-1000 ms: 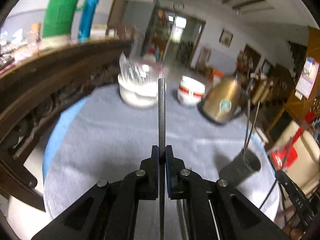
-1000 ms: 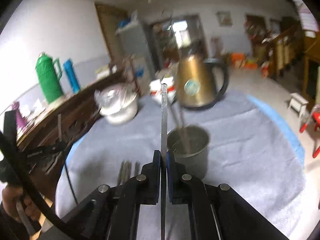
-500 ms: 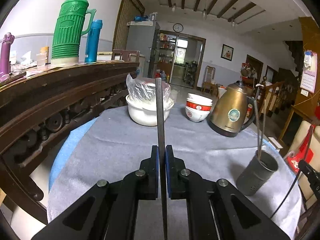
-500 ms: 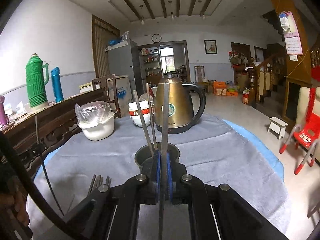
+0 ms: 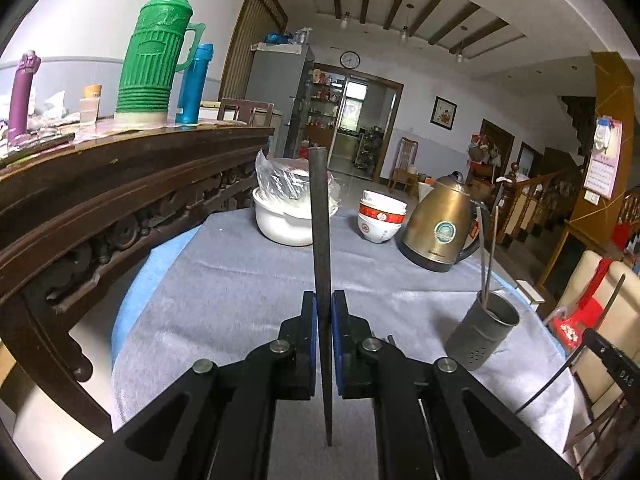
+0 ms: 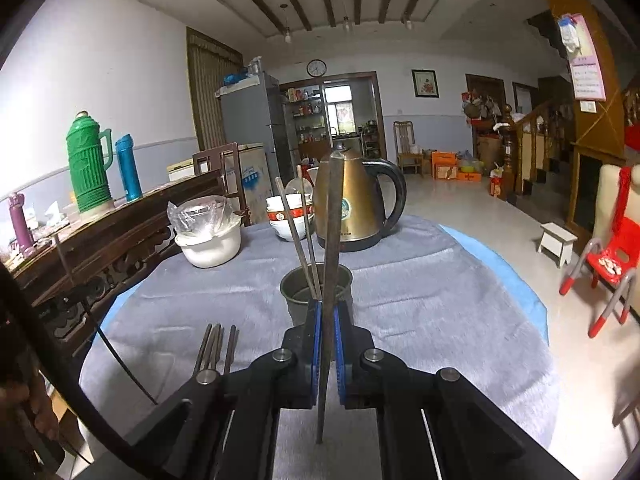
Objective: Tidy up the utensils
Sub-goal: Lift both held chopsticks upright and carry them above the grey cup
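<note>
Table (image 6: 420,280); holder (image 6: 316,292) beyond hand-held gripper (image 6: 327,320)

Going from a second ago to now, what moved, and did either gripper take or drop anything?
Both grippers tipped up and steadied. The right gripper drew back and lined up behind the metal cup, which now sits just past its fingertips. The left gripper pulled back too; the cup stays off to its right. Nothing was taken or let go: each keeps its chopstick clamped. Two chopsticks remain in the cup.
</note>
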`<state>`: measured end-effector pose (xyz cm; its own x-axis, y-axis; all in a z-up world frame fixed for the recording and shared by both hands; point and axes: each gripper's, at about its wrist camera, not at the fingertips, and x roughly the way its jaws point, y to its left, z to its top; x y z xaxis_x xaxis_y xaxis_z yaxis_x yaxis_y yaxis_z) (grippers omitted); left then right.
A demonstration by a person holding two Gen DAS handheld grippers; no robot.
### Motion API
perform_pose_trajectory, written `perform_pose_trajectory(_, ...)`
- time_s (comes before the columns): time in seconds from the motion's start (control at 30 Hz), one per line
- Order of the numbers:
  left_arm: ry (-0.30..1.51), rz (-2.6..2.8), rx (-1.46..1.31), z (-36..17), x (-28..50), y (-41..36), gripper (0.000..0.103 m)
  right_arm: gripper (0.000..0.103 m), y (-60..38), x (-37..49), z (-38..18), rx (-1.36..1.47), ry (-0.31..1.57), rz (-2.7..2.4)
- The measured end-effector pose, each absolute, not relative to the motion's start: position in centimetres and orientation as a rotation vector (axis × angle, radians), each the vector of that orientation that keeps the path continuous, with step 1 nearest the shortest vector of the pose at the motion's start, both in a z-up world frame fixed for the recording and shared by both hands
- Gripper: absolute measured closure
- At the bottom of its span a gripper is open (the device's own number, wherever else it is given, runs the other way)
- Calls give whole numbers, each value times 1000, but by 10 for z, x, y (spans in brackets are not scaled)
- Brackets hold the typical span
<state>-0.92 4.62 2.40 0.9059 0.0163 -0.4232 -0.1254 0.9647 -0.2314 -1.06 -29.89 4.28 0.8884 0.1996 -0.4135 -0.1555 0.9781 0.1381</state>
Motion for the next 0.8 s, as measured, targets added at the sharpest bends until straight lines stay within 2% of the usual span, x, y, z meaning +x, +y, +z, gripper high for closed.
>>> perform_pose_trajectory(0.3,412,23,-334,44,-8,50,96,97,-309,-11,53,163,421,183)
perform_pose_trajectory(0.8,370,-226,-388,117,28,1,96,97,-339,-1,108,266,301,202)
